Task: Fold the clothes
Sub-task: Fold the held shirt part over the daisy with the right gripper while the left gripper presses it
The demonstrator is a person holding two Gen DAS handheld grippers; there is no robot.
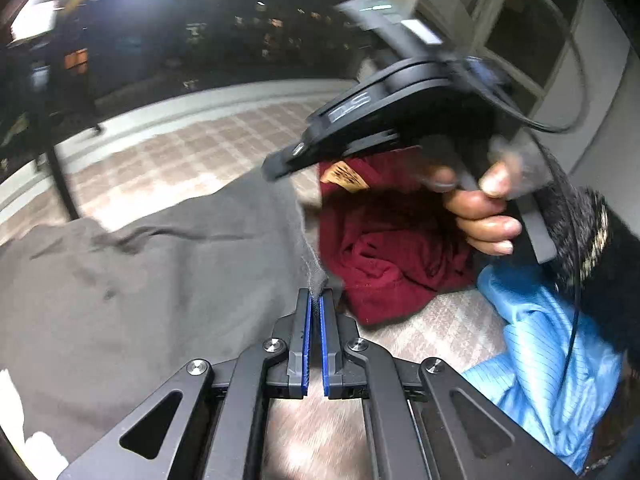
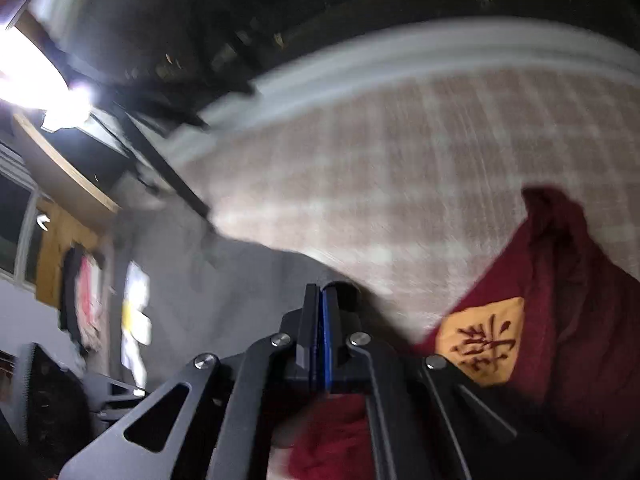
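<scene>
Broadly, by size:

1. Checked bed cover (image 1: 192, 148), one, bearing every garment below.
2. Grey garment (image 1: 132, 280), one. Spread across the left of the cover, its long axis running away from the left gripper (image 1: 316, 300) toward the far left. Its near corner rises into that gripper, whose blue-padded jaws are pressed together on the cloth edge. The opposite upper edge lies under the right gripper (image 2: 320, 292), whose jaws are likewise closed; motion blur makes it likely, not certain, that grey cloth is pinched there. Both tools thus sit along the garment's right side, the left nearer the viewer.
3. Maroon garment (image 1: 384, 248), one, crumpled just right of the grey one, showing one yellow printed patch (image 2: 482, 340).
4. Blue garment (image 1: 540, 340), one, bunched at near right, beside the maroon.
5. Hand (image 1: 480, 216), one visible, gripping the right tool's handle above the maroon heap.

Garments counted: three. Grippers: two.
</scene>
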